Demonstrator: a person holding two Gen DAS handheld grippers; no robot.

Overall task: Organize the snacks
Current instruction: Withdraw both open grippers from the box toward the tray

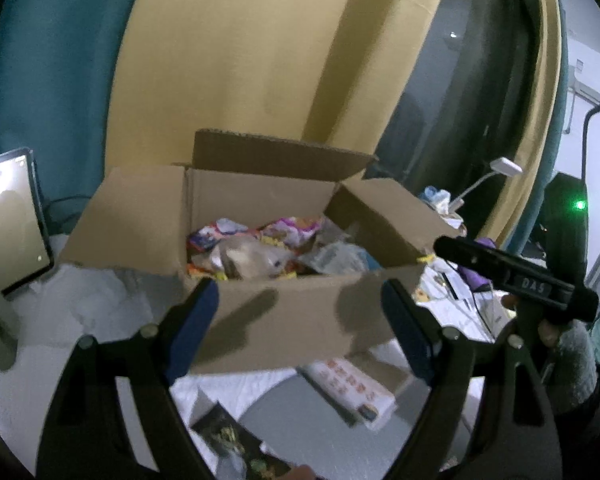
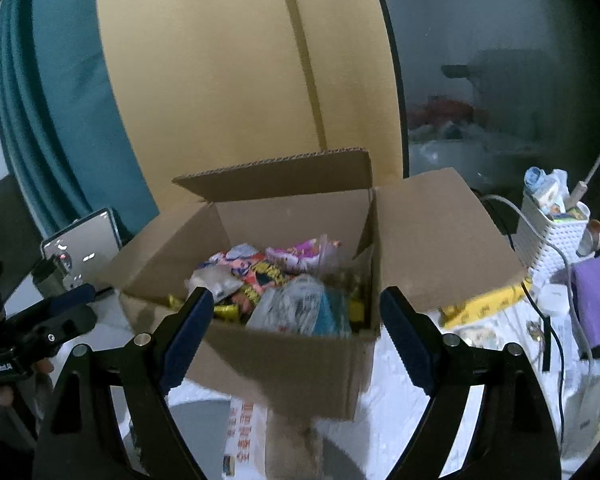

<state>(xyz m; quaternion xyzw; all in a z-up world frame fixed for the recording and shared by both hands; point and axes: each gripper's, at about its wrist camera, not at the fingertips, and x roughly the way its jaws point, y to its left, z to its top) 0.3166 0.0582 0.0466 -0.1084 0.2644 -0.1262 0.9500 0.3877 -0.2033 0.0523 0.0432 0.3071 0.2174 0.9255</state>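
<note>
Brown corrugated cardboard makes up the open box [image 1: 268, 312] that stands on the white-covered desk [image 1: 100, 304], its four flaps folded up and outward. Inside lies a loose heap of crinkly snack packets [image 2: 276, 280] in pink, yellow, orange and clear plastic, filling the bottom of the box. The left gripper [image 1: 300, 328] hangs in front of the box's near wall with its blue-padded jaws spread wide and nothing between them. The right gripper [image 2: 296, 332] hangs likewise before the box, jaws wide apart and empty. A flat white printed packet [image 1: 352, 388] lies on the desk just in front of the box, and a dark printed packet [image 1: 236, 436] lies nearer the left camera. A lit tablet screen [image 1: 8, 220] leans to the left of the box; a white perforated basket [image 2: 552, 236] stands to its right.
</note>
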